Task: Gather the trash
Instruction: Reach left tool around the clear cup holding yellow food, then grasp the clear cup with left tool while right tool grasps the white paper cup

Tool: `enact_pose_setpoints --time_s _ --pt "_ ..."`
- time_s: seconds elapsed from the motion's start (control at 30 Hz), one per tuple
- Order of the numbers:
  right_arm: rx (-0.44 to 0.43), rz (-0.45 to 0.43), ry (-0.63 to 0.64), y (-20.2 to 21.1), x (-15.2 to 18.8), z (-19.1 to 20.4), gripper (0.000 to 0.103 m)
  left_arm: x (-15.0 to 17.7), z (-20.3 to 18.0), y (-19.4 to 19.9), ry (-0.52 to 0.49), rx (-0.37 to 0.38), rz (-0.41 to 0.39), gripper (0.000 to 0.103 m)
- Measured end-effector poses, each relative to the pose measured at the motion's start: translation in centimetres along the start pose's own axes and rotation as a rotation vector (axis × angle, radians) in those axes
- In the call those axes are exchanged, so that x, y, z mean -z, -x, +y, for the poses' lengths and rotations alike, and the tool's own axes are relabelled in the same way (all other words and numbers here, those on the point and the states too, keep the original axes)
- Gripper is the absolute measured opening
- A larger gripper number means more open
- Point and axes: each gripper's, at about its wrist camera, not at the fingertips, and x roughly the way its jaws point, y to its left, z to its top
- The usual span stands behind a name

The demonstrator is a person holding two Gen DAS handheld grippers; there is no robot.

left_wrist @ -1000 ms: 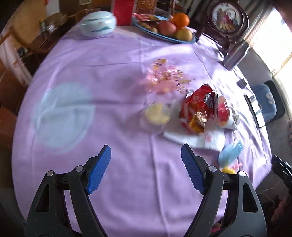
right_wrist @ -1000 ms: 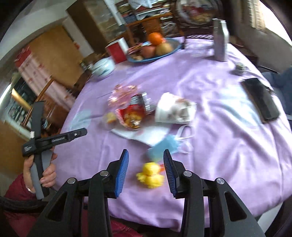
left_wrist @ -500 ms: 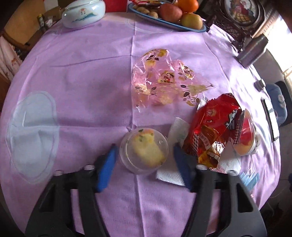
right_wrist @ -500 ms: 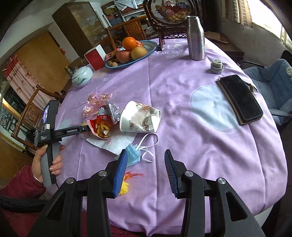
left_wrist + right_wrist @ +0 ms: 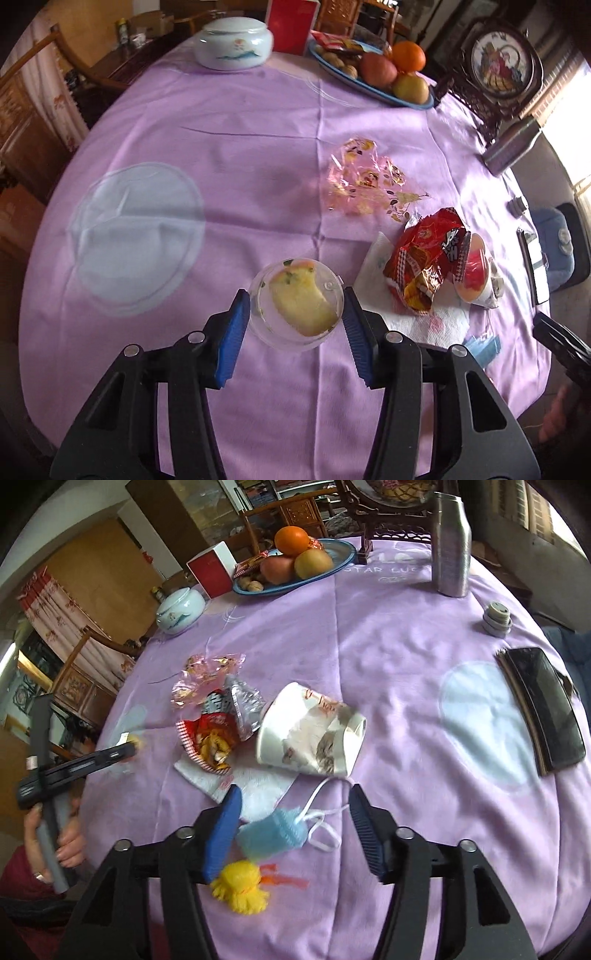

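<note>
Both wrist views angled steeply down, close over the purple tablecloth [image 5: 229,147], sharing the red snack bag [image 5: 424,258] [image 5: 210,738]

White lettering is printed on the purple tablecloth [image 5: 388,635] at its far edge, beside the steel bottle [image 5: 451,542]: "STAR LUC" can be read, the rest being cut off by the bottle, and larger letters above it are partly hidden. Bold characters are seen on the red snack bag [image 5: 424,254], but they cannot be read. Red marks on the paper cup [image 5: 310,731] are illegible.
</note>
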Motion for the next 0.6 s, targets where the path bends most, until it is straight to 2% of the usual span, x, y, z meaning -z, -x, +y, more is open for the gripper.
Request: enact_pose_setpoints --time_s 0.37,0.5,0.53,0.6 --pt "-0.038 0.051 -0.087 -4.9 -2.6 -3.1 0.064 1.5 1.1 3.0 0.056 -0.059 -0.013 0.051" --pt "-0.147 0.1 -0.065 -5.9 -1.8 -1.0 0.066 1.7 1.2 3.4 0.058 -0.071 -0.013 0.051" --pt "-0.2 0.108 -0.022 -5.5 -1.3 0.5 0.066 1.7 1.1 3.4 0.058 -0.071 -0.014 0.051" --pt "-0.246 0.107 0.065 -4.6 -0.5 2.8 0.065 1.6 1.0 3.4 0.054 -0.067 -0.016 0.051"
